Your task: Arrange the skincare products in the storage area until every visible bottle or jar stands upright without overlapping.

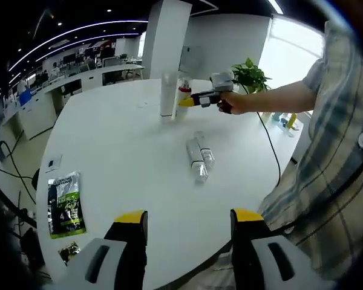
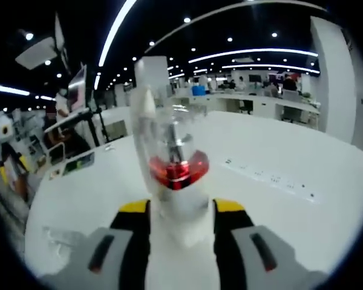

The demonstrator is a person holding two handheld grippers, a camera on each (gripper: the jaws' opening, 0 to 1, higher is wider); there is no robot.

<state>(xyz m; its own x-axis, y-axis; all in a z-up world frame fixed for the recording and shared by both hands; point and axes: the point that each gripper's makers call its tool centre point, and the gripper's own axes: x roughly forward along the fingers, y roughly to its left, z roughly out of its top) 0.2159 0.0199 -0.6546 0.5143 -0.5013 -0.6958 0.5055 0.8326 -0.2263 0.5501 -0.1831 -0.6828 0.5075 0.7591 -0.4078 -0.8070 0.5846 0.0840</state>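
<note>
the left tongs hang over the near edge of the round white bench, their yellow-tipped jaws wide apart with nothing between them. well ahead of them, near the middle of the bench, two clear bottles lie on their sides, side by side and touching along their length. further back a tall white tube stands upright, and just beside it stands a pump bottle with a red collar. the person's hand reaches in from the right with the right tongs, whose yellow tips meet that pump bottle.

from the right gripper view the pump bottle sits upright right between the jaws of the right tongs, its white body filling the gap, red collar and clear cap rising above the tips. the jaws look closed against its sides, so the tongs are clamped on it. the white tube stands just behind it, partly hidden.

off to the left edge of the bench lies a green and black packet, flat, with a small white card beyond it. a potted plant stands at the far side, behind the person's arm.
</note>
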